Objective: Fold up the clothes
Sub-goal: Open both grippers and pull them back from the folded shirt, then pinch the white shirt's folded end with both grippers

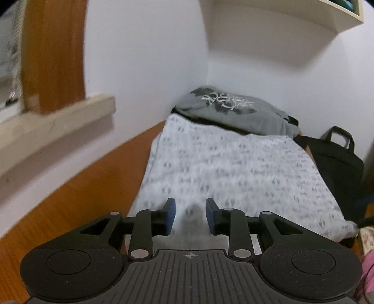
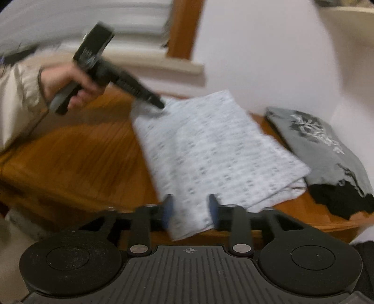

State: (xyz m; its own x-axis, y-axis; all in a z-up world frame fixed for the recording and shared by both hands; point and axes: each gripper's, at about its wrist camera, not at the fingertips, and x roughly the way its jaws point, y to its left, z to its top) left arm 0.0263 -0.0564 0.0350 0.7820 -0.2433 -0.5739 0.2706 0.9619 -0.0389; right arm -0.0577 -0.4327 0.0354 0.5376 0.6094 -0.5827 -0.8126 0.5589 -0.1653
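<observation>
A wooden table [image 2: 81, 152] stood against a white wall [image 1: 145, 70], under a pale sill [image 1: 56, 131] and wooden window frame [image 1: 53, 53]. A black bag [image 1: 336, 159] sat at the table's end, below a shelf [image 1: 327, 16].

White walls [image 1: 145, 58] meet in corner behind orange-brown wooden surface [image 1: 77, 205]. Window at left: wooden frame [image 1: 53, 53], pale sill [image 1: 58, 124] jutting from wall. Cream shelf [image 1: 303, 14] mounted high at right. Black bag [image 1: 336, 159] with handle standing near surface's right edge. Light even, soft.
</observation>
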